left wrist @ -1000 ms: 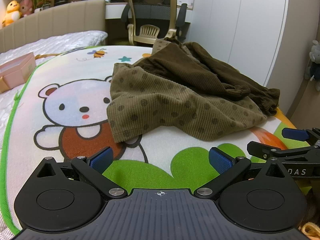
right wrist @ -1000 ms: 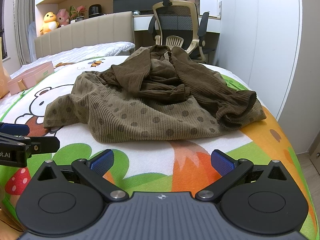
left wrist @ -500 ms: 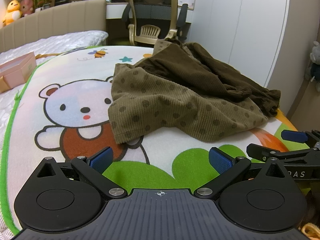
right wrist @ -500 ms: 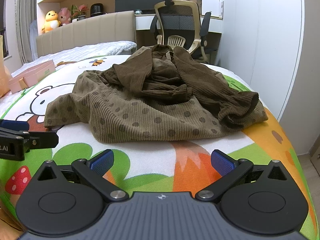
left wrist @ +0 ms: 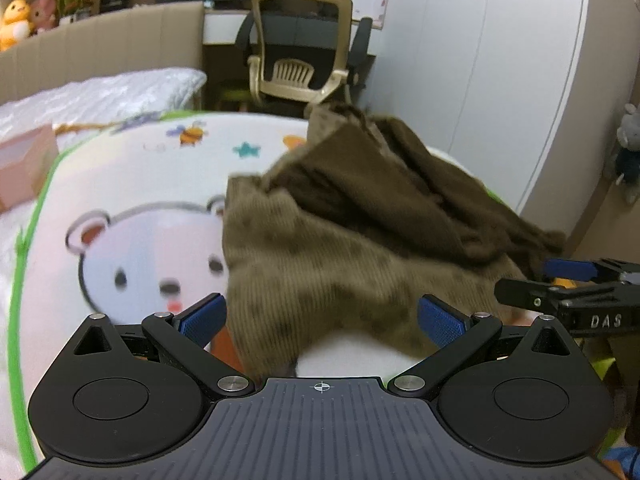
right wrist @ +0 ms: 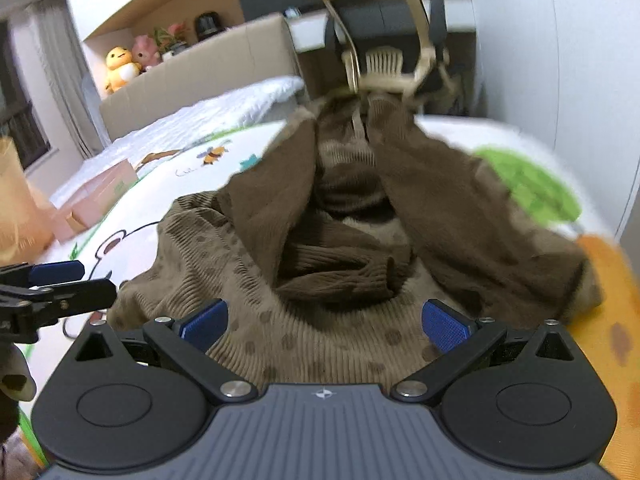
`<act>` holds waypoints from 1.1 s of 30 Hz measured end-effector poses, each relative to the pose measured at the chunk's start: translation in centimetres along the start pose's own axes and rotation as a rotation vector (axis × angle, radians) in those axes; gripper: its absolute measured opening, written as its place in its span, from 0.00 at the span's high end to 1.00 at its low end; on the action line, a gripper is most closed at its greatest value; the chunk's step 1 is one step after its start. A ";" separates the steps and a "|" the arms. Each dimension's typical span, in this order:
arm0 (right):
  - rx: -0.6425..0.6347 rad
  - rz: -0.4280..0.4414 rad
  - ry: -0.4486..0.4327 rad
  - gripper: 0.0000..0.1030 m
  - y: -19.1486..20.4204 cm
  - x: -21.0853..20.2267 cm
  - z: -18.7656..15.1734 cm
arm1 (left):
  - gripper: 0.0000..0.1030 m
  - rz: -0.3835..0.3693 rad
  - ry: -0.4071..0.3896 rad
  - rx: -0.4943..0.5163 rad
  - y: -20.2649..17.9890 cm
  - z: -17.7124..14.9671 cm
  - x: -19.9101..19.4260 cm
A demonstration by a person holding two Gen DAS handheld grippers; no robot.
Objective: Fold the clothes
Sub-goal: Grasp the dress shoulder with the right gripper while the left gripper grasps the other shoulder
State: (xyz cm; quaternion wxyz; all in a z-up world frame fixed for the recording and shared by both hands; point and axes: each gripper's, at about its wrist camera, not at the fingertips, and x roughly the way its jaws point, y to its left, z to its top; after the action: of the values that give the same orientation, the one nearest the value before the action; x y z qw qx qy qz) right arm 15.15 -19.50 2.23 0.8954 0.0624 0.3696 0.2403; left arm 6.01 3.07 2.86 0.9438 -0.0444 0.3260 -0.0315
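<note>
**Both tools wide apart at the brown clothes**

Left wrist view: My left tool (left wrist: 320, 316) is wide apart and holds nothing. The near corner of the brown corduroy clothes (left wrist: 340, 248) lies between its blue pads (left wrist: 202, 316), down low by the tool's body. The clothes sit in a crumpled heap on the bear play mat (left wrist: 132, 248) that covers the bed. Part of the heap has dots and part is plain dark brown. My right tool (left wrist: 568, 284) pokes in from the right, just beside the heap's edge. A pink box (left wrist: 24, 160) sits far left. An office chair (left wrist: 300, 52) stands behind the bed.

Right wrist view: My right tool (right wrist: 324, 322) is wide apart too, with nothing in it. The dotted front edge of the clothes (right wrist: 320, 264) lies between its pads. My left tool (right wrist: 52, 284) shows at the left edge, near the heap's corner. This picture is blurry.
</note>
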 end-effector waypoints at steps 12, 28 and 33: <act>0.127 0.130 0.068 0.00 -2.9 2.0 -0.8 | 0.00 -0.002 -0.023 0.140 1.4 6.5 5.2; -0.289 -0.194 -0.074 0.00 -5.4 8.9 11.9 | 0.00 -0.062 0.097 0.120 6.6 7.9 14.3; -0.180 -0.201 -0.011 0.03 -8.2 13.2 12.5 | 0.02 -0.027 0.095 0.113 6.3 7.4 15.6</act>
State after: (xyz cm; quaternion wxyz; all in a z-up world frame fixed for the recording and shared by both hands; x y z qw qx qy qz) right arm 35.03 -19.53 0.55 0.9190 -0.0543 0.3460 0.1812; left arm 23.06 8.39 -1.58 0.9278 0.0063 0.3674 -0.0645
